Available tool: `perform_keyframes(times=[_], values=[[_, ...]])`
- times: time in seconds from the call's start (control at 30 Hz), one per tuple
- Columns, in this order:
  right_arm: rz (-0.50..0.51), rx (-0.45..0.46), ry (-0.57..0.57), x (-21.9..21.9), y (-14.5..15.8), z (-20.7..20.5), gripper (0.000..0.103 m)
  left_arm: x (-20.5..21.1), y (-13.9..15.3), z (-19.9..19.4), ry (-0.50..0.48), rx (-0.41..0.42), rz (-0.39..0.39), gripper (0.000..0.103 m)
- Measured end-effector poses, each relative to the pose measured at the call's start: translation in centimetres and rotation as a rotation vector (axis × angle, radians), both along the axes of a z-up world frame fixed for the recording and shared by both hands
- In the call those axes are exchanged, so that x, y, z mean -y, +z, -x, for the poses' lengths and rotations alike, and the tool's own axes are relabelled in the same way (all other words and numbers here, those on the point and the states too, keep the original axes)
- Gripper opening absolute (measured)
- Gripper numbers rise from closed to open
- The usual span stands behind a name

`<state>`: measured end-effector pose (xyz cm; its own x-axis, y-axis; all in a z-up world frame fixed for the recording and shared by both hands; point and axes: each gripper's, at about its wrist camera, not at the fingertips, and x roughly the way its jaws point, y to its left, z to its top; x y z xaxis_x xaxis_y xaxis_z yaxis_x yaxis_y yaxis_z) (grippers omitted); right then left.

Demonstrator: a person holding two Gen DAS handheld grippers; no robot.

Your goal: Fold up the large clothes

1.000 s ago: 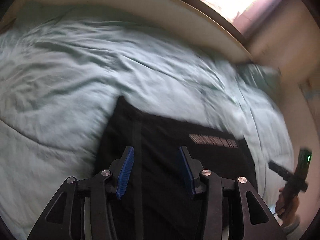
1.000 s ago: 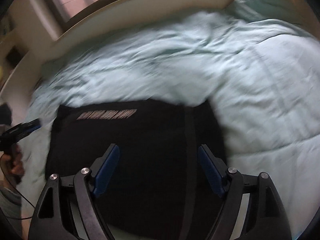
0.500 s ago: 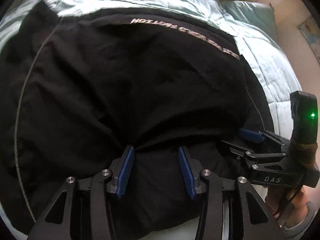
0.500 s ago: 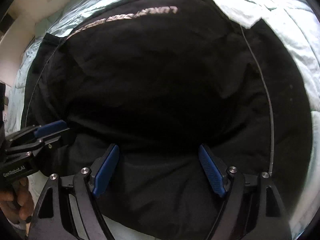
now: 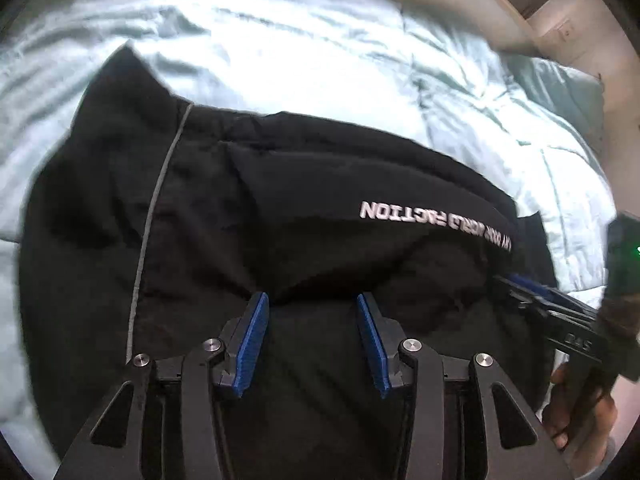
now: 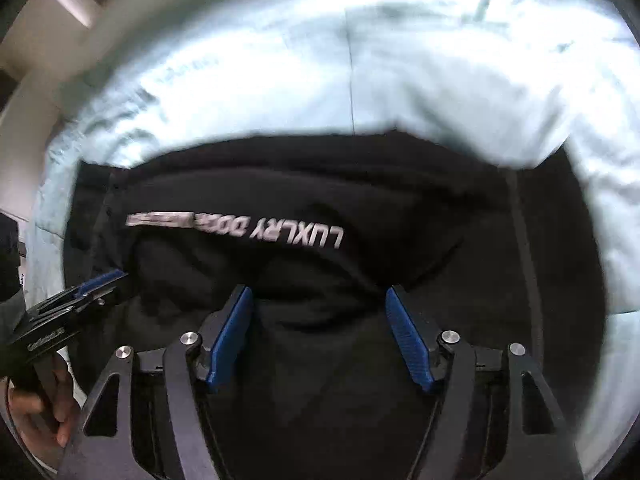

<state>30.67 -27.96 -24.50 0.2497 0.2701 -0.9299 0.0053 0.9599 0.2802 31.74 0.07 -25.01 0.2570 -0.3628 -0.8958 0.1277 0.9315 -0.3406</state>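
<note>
We see a black garment (image 5: 304, 264), soft matte fabric with white block lettering and a thin grey piping line, lying rumpled across a pale mint quilted bedspread (image 5: 304, 52) and filling the lower half of both views. Our left gripper (image 5: 312, 308) has its ribbed blue pads spread, a raised fold of cloth lying between them. Our right gripper (image 6: 318, 304) is closing, pads still apart, bunched fabric between them. A hand (image 6: 36, 412) grips the handle at lower left.

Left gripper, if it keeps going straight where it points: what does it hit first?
Most likely the black garment: dark fabric fills the gap between the left gripper fingers, with the bedding beneath. Whether it already touches is unclear.
</note>
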Motion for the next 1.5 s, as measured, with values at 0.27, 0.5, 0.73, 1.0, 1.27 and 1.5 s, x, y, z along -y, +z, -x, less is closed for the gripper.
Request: perform_keyframes(times=[0.27,0.5,0.73,1.0,1.27,1.5], values=[[-0.043,0.083,-0.007,1.2,3.0,2.5,0.073,-1.6,1.2,0.6,0.023,-0.026,0.095,0.047],[-0.014,0.087,0.084,0.2,3.8,10.3,0.073,-5.7,1.7,7.6,0.054,-0.027,0.107,0.047],[-0.025,0.010,0.030,0.6,1.7,10.0,0.073,-7.0,-0.1,8.1,0.110,-0.106,0.177,0.047],[-0.108,0.130,-0.073,6.5,6.9,13.7,0.074,-12.4,5.6,10.5,0.181,0.026,0.149,0.047],[-0.062,0.153,-0.179,10.8,8.0,15.3,0.074,-17.6,6.8,11.4,0.288,0.026,0.144,0.057],[-0.062,0.165,-0.274,15.5,7.8,15.1,0.074,-18.9,5.7,10.0,0.321,0.019,0.129,0.058]])
